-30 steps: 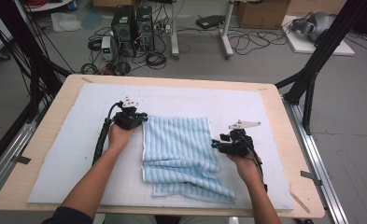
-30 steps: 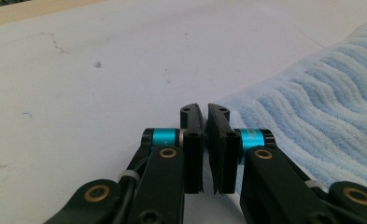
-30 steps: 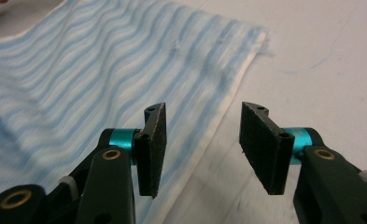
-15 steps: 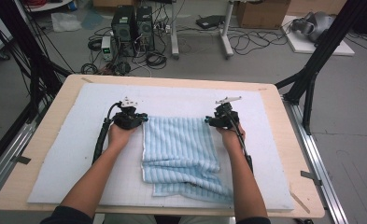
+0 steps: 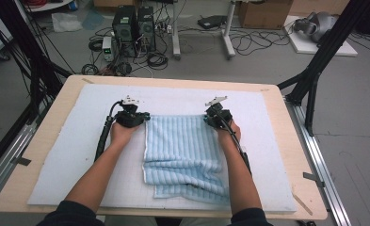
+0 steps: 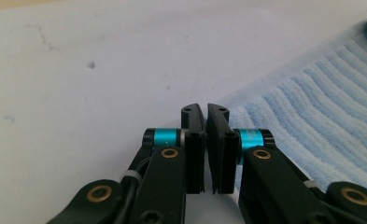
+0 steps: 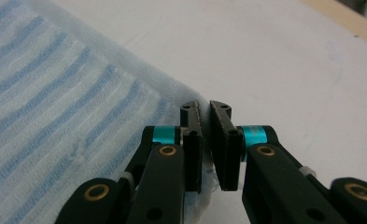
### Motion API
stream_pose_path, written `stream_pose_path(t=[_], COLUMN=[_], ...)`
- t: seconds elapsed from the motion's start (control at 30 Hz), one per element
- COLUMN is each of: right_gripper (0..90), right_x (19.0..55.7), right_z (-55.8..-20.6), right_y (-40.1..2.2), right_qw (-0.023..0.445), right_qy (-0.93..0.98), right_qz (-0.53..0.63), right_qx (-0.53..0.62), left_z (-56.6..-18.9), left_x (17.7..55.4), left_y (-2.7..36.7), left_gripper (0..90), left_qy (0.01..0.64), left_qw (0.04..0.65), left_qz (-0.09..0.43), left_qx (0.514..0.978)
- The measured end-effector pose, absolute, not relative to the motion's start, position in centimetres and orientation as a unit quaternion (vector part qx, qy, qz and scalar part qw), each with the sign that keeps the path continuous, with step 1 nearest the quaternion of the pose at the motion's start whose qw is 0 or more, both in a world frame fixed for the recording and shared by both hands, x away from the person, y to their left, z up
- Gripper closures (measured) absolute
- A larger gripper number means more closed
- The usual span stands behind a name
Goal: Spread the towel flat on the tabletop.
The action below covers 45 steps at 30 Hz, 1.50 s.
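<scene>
Right tongs [image 5: 213, 114] moved from towel's [image 5: 182, 150] near edge to its far right corner, jaws just closed on it

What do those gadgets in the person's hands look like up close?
Each tool, left and right, is black, with two flat jaws, teal collars, brass-coloured rivets and a grey plate on top. A black cable trails from the left one. Dark sleeves cover the upper arms.

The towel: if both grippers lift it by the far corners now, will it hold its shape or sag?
Probably sag: the towel is soft ribbed cloth, already rumpled at its near edge. It looks light, so the left gripper and right gripper, each shut on a far corner, should carry it. The folded layers may slide apart.
</scene>
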State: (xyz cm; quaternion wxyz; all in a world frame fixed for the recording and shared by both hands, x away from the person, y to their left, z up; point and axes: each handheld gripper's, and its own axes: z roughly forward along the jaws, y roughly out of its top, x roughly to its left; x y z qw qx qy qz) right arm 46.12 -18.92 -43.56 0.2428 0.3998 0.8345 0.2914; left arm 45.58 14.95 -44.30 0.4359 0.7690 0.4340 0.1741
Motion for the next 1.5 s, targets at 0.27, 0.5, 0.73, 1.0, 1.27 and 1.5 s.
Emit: stream_pose_path(t=[0.27,0.5,0.73,1.0,1.27,1.5], right_gripper=[83.2,63.0,55.5,54.3,54.2,55.3], right_x=[47.3,47.5,45.8,42.6,41.8,42.1], right_z=[-44.3,-43.7,-42.3,-42.3,-43.2,-43.9], right_y=[-20.9,-21.1,-22.3,-24.2,-24.3,-23.2], right_qw=[0.284,0.288,0.267,0.238,0.215,0.203], right_qy=[0.778,0.758,0.765,0.764,0.758,0.768], right_qz=[0.301,0.318,0.34,0.365,0.374,0.371], right_qx=[0.473,0.492,0.477,0.475,0.489,0.481], left_z=[-43.8,-44.0,-44.7,-45.0,-45.1,-45.0], left_x=[47.8,47.3,46.1,45.3,47.6,47.6], left_y=[14.9,13.6,12.2,10.6,11.6,13.0], left_gripper=[81.8,51.7,55.7,87.4,87.3,60.4], left_qy=[0.461,0.466,0.443,0.429,0.49,0.495], left_qw=[0.442,0.433,0.408,0.389,0.393,0.408], left_qz=[0.191,0.155,0.134,0.207,0.214,0.183], left_qx=[0.745,0.756,0.787,0.788,0.748,0.745])
